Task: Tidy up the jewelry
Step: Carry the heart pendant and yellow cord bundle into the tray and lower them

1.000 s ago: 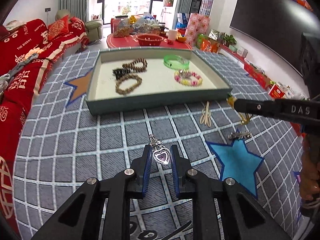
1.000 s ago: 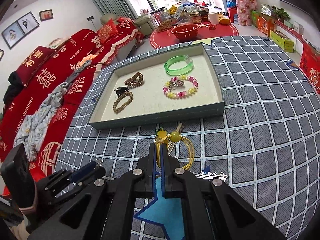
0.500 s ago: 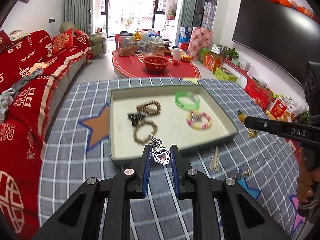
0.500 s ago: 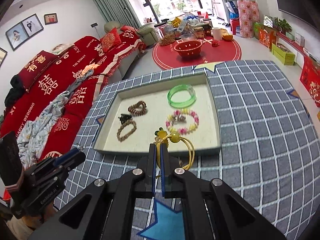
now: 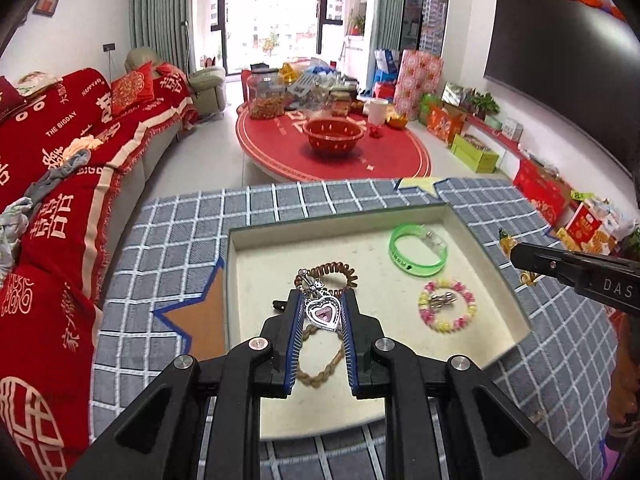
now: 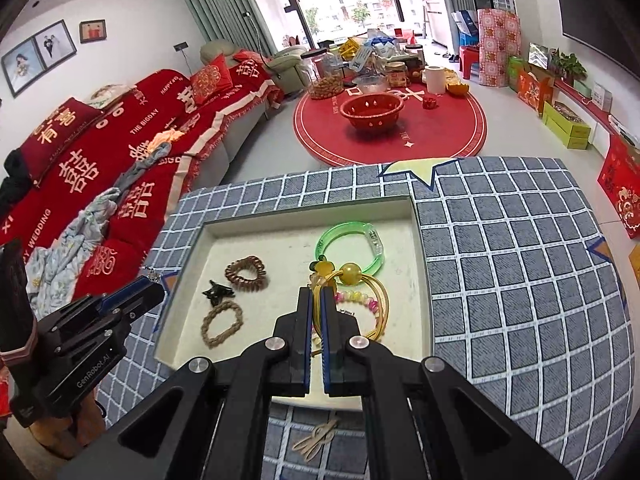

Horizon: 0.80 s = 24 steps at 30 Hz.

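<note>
Silver heart pendant (image 5: 322, 312) and yellow cord bracelet (image 6: 352, 280) held over the jewelry tray (image 5: 516, 304)

Left tongs (image 5: 320, 310) pinch the pendant above the tray's left half, over a braided tan bracelet (image 5: 320, 364); right tongs (image 6: 316, 304) are pressed together on the yellow cord, its beads hanging near the green bangle (image 6: 352, 246) and pastel bead bracelet (image 6: 358, 297). A coiled brown hair tie (image 6: 246, 274) lies inside too, on the grey checked desk (image 6: 520, 280).

Left gripper (image 5: 320, 312) fingers narrowly parted, right gripper (image 6: 316, 304) fingers clamped together
</note>
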Available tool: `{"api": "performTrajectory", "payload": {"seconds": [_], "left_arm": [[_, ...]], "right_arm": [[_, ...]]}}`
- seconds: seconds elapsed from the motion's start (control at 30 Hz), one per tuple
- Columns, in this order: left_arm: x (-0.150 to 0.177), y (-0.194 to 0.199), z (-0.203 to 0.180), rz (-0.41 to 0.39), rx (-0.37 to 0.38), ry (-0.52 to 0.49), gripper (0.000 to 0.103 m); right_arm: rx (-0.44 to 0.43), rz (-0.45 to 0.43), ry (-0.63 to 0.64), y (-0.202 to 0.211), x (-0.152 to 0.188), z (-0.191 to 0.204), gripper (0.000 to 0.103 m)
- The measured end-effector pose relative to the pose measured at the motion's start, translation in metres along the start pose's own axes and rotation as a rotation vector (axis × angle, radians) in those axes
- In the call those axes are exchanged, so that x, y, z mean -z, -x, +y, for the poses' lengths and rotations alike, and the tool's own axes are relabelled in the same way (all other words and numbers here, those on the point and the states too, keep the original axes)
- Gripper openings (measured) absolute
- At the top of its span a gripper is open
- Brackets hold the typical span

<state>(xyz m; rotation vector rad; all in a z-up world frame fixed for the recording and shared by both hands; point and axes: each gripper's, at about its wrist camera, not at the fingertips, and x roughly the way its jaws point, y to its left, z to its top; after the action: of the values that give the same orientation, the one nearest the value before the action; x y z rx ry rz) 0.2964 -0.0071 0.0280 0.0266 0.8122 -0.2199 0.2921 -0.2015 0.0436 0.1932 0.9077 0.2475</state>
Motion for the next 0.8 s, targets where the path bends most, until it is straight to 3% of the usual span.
{"api": "performTrajectory", "payload": {"seconds": [0.33,0.8], "left_arm": [[0.011,-0.055,-0.008,0.073,-0.023,-0.010,0.032],[0.025,-0.077,-0.022,0.103,-0.074,-0.068,0.032]], "right_arm": [[0.033,0.067,-0.022,-0.056,0.005,-0.019,0.004],[0.041,0.110,-0.050,-0.086,0.018,-0.031,0.004]]}}
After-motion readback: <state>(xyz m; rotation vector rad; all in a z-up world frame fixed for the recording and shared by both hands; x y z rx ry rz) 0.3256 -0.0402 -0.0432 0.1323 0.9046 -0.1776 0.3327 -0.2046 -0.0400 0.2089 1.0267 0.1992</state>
